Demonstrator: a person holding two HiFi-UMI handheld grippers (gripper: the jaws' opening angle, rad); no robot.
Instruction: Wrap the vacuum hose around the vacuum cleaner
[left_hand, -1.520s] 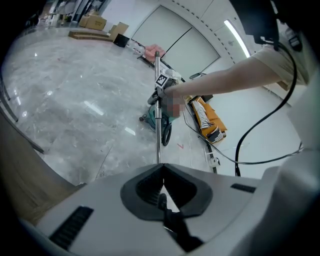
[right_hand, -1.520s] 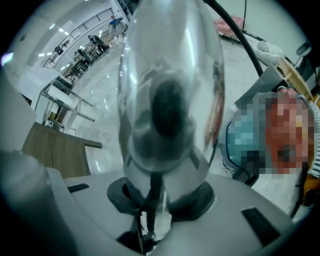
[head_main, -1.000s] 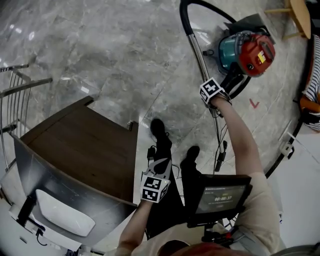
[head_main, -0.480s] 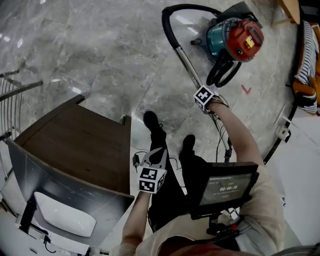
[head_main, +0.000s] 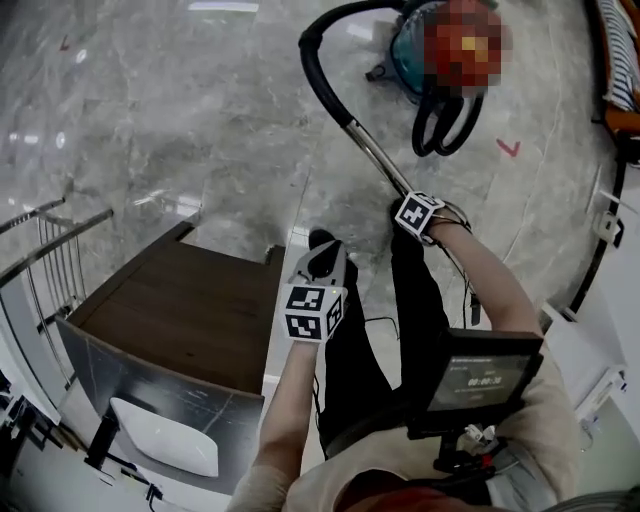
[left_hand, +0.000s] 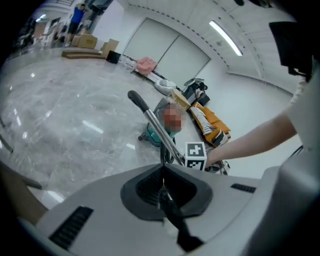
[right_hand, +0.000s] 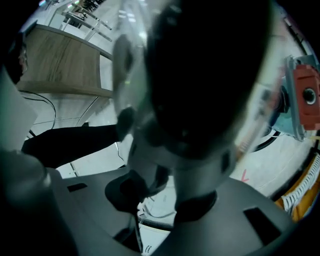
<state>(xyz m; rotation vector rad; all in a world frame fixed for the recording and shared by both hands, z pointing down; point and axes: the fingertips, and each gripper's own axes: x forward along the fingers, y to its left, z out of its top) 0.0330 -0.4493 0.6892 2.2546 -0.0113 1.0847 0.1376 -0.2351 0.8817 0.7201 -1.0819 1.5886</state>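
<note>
Right gripper view is giving us little: a dark, blurred mass is filling most of it, and we are reading the grey tube beneath as the wand (right_hand: 196, 170) of the vacuum cleaner (head_main: 408, 55), whose top a mosaic patch is covering in the head view. The right gripper (right_hand: 161, 197) is holding its jaws partway apart around that wand, having just been opening them, with the pads seeming to press on it. The left gripper (left_hand: 161, 187) is holding its jaws fully together on nothing. The black hose (head_main: 318, 45) is curving out from the cleaner to the wand. We are standing on a grey marble floor (head_main: 180, 120), a wooden table (head_main: 170, 300) just beside our legs.
</note>
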